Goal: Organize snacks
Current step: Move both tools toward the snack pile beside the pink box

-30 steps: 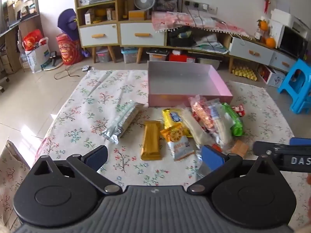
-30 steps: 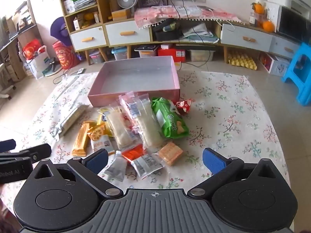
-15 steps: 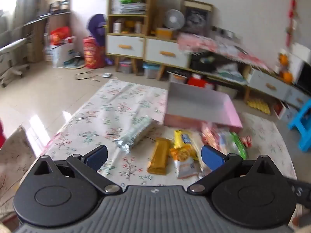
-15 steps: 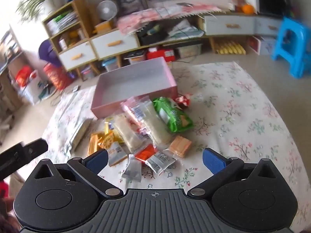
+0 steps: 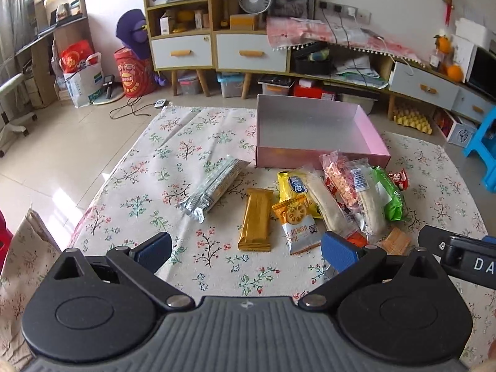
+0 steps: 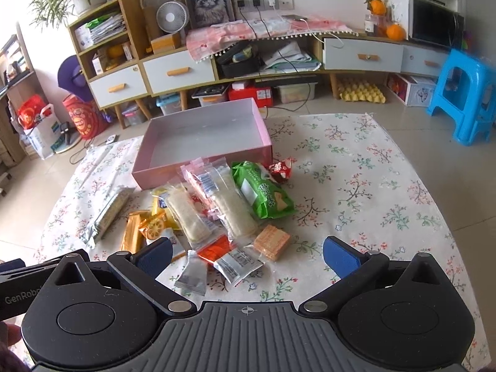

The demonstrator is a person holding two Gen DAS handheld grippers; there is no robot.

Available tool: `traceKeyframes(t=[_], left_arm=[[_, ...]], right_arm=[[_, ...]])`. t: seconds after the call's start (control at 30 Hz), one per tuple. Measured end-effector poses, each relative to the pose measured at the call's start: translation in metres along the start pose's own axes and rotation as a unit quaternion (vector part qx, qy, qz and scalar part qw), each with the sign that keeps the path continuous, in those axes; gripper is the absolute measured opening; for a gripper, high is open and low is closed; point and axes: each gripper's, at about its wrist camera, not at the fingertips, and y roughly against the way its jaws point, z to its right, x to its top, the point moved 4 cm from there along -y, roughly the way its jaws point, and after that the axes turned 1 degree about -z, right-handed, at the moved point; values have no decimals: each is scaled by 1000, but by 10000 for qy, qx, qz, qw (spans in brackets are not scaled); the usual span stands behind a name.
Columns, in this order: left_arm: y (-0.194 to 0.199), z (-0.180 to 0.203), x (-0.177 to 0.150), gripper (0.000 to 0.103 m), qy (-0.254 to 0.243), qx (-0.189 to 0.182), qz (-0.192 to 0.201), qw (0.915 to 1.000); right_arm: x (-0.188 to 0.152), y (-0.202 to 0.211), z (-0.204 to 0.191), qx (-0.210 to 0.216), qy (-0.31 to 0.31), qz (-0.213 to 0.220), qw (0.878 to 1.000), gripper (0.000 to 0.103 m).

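An empty pink box stands on a floral cloth; it also shows in the right wrist view. Several snack packs lie in front of it: a silver pack, a gold bar, a green pack, a small red pack and an orange wafer. My left gripper is open and empty, held above the cloth near the gold bar. My right gripper is open and empty above the near packs.
Low cabinets with white drawers line the far wall. A blue plastic stool stands at the right. Red bags sit on the tiled floor at the left. The cloth's right part holds no packs.
Both grippers swung during the last second and the views shifted, then came back to about the same place. The snacks and the box have not moved. Both grippers stayed open.
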Motion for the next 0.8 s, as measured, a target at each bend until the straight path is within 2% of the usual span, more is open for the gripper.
traceKeyframes(t=[0.17,0.27,0.43,0.67,0.8], left_arm=[[-1,3,3,103,-253,-74,-10,9997],[-2,2,4,103,-363,-89,-23,9993],[-7,-10,5,103,-124,-79,-146,9998],[-10,-14,7,103,-74,-115,-206,9997],[-9,-18,8,103,-48,-131,-151,9998]], right_arm=[[2,-5,5,-254,343,60,9991,103],[3,-5,10,-230,390,67,9990,103],[3,-8,17,-218,537,15,9983,103],[4,-6,23,-187,616,125,9979,103],[3,-10,24,-122,685,48,9976,103]])
